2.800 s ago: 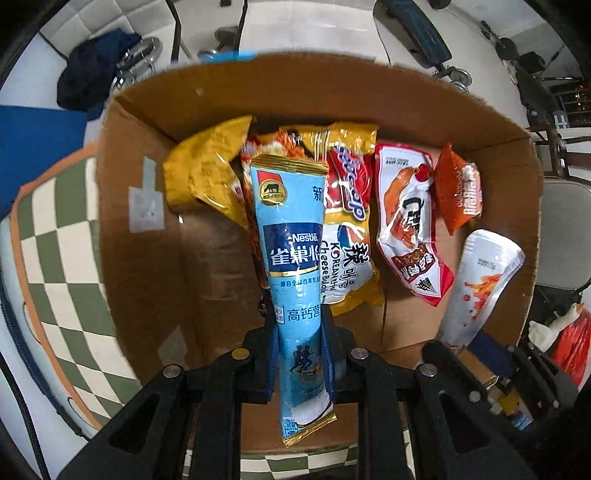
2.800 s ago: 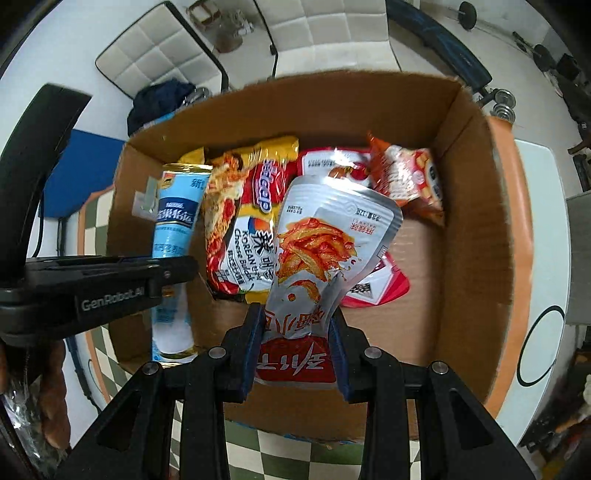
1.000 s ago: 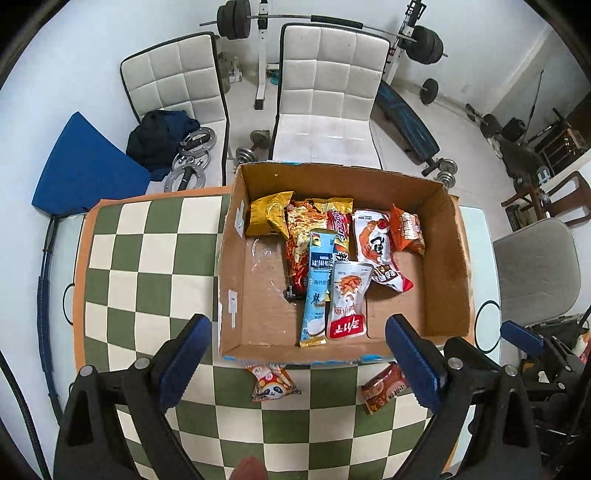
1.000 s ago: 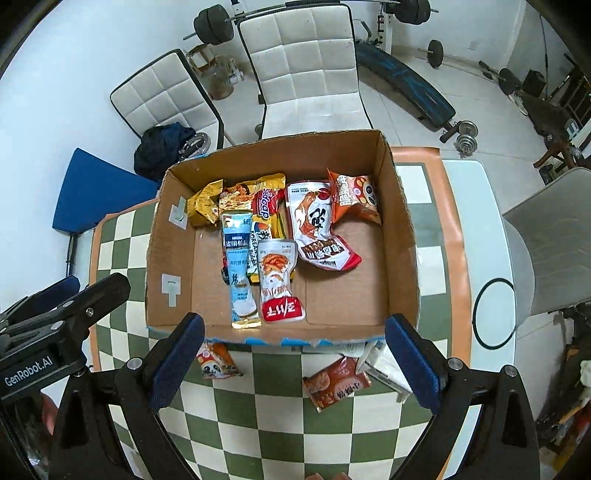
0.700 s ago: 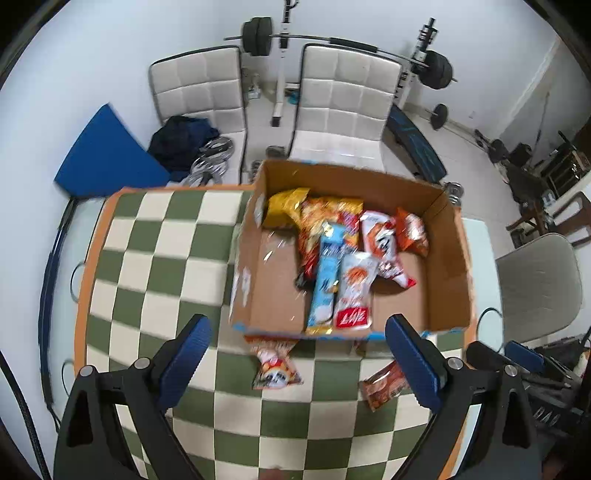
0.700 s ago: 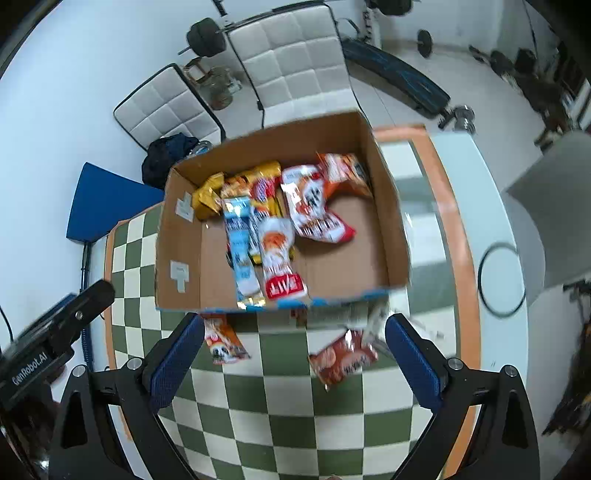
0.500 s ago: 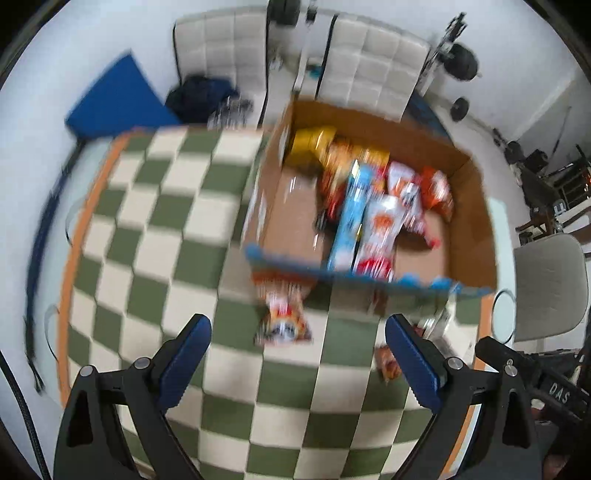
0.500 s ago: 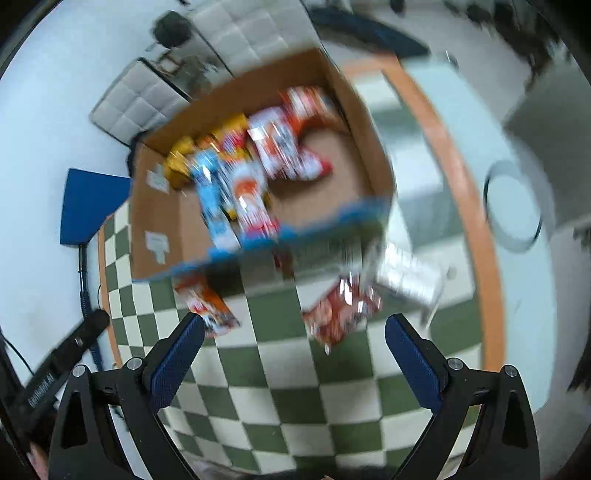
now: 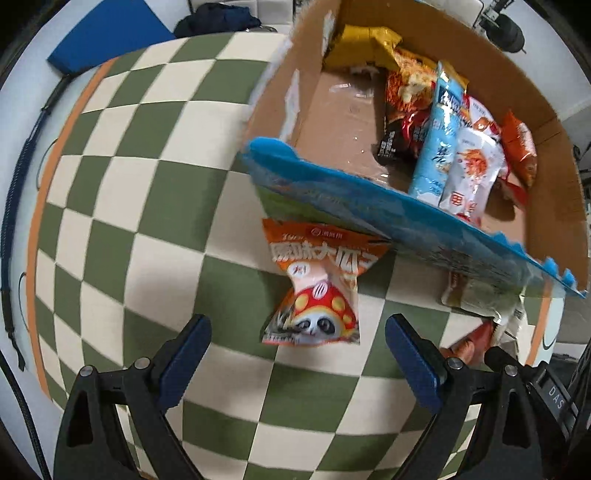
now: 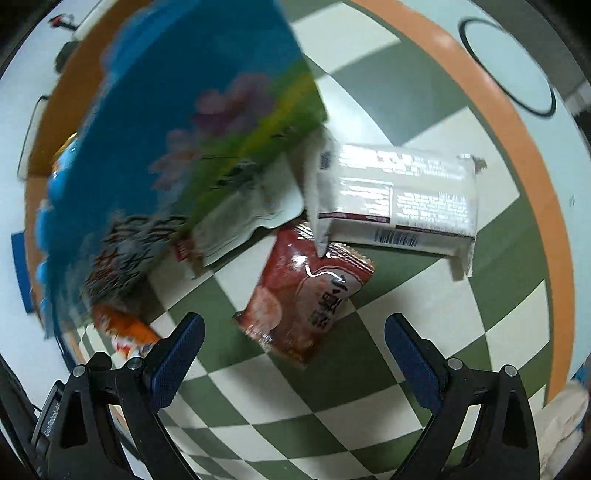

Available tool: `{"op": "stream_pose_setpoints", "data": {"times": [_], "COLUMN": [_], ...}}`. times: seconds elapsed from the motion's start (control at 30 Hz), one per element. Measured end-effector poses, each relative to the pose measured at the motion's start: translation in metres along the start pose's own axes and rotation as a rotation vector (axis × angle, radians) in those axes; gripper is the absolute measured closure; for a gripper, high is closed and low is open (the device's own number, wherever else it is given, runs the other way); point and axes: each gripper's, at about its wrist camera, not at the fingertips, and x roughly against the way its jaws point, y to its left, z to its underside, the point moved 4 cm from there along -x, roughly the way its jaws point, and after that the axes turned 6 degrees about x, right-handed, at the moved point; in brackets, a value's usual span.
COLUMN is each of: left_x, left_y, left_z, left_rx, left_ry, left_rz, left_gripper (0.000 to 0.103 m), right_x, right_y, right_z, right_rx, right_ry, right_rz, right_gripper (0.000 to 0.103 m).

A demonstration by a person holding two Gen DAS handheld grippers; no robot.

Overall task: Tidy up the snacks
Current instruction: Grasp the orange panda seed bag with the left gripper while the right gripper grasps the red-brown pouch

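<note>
My left gripper point(image 9: 297, 354) is open and empty, just above an orange snack bag with a raccoon picture point(image 9: 314, 284) lying on the checkered table against the cardboard box point(image 9: 369, 192). The box holds several snack packs, among them a light blue Nestle pack point(image 9: 434, 147) and a white pack with red print point(image 9: 471, 173). My right gripper point(image 10: 293, 354) is open and empty, just above a red snack bag point(image 10: 306, 295). A white wrapped pack point(image 10: 399, 199) lies beyond it, beside the box's blue printed side point(image 10: 184, 110).
The table has a green and cream checkered cloth point(image 9: 147, 184) with an orange border point(image 10: 517, 122). A blue pad point(image 9: 107, 33) and dark clothing lie beyond the table's far edge. The orange bag's corner point(image 10: 125, 328) shows at the left in the right wrist view.
Both grippers let go of their packs in the box, pulled back and up, then dropped low toward the table in front of the box. Each now hovers over a loose snack bag.
</note>
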Motion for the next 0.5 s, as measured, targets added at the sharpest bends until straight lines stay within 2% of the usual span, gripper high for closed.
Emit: {"op": "stream_pose_setpoints", "data": {"times": [0.23, 0.33, 0.37, 0.4, 0.43, 0.5], "left_x": [-0.027, -0.034, -0.035, -0.037, -0.038, -0.044], "left_y": [-0.012, -0.015, -0.015, -0.016, -0.017, -0.017], "left_z": [-0.008, -0.009, -0.009, -0.009, -0.008, -0.006], "left_rx": [-0.053, -0.062, -0.066, -0.073, -0.08, -0.093], "left_ry": [0.033, 0.042, 0.043, 0.042, 0.046, 0.061], "left_rz": [-0.012, -0.006, -0.006, -0.005, -0.001, -0.002], "left_gripper": [0.007, 0.007, 0.008, 0.014, 0.018, 0.036], "right_x": [-0.015, -0.021, -0.024, -0.027, -0.029, -0.03], "right_y": [-0.002, 0.002, 0.003, 0.006, 0.008, 0.011], "right_z": [-0.005, -0.007, -0.006, -0.005, -0.004, -0.001], "right_rx": [-0.065, -0.059, -0.053, -0.041, -0.023, 0.018], "right_ry": [0.001, 0.011, 0.017, 0.026, 0.037, 0.031], "right_rz": [0.016, 0.045, 0.054, 0.071, 0.089, 0.12], "right_gripper": [0.008, 0.016, 0.022, 0.03, 0.031, 0.035]}}
